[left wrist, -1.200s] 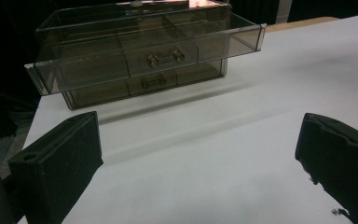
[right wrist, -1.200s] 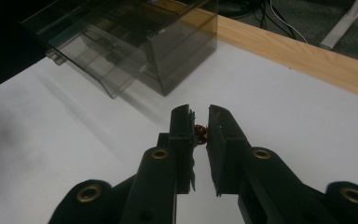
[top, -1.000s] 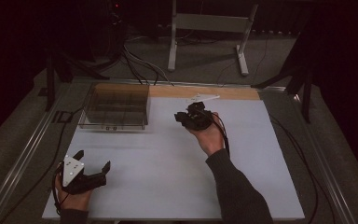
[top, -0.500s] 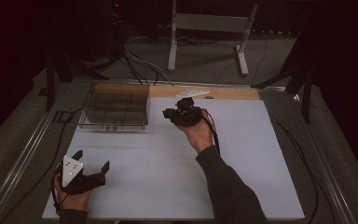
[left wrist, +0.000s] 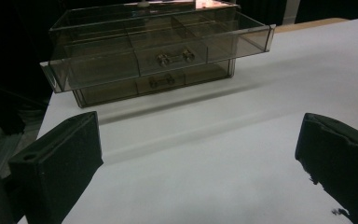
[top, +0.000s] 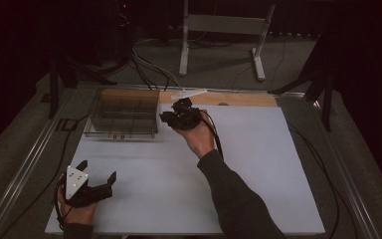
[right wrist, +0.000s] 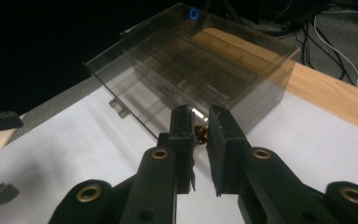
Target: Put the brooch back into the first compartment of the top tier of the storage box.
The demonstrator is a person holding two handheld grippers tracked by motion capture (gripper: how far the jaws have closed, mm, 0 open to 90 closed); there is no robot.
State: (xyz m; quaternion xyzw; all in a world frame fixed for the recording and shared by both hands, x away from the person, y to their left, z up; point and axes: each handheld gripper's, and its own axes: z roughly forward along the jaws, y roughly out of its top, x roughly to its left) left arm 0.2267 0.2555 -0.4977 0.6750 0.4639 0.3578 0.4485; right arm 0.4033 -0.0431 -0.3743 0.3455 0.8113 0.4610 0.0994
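While my right tool (right wrist: pixel 200 133) hangs above the white worktop (top: pixel 258 164), its jaws are clamped on a small coppery piece (right wrist: pixel 201 132), held just off the near corner of the clear drawer box (right wrist: pixel 200 70). Off beyond its left side, my left tool (top: pixel 95 187) rests low on the worktop with its jaws spread wide and empty, facing the box front, well apart from it.
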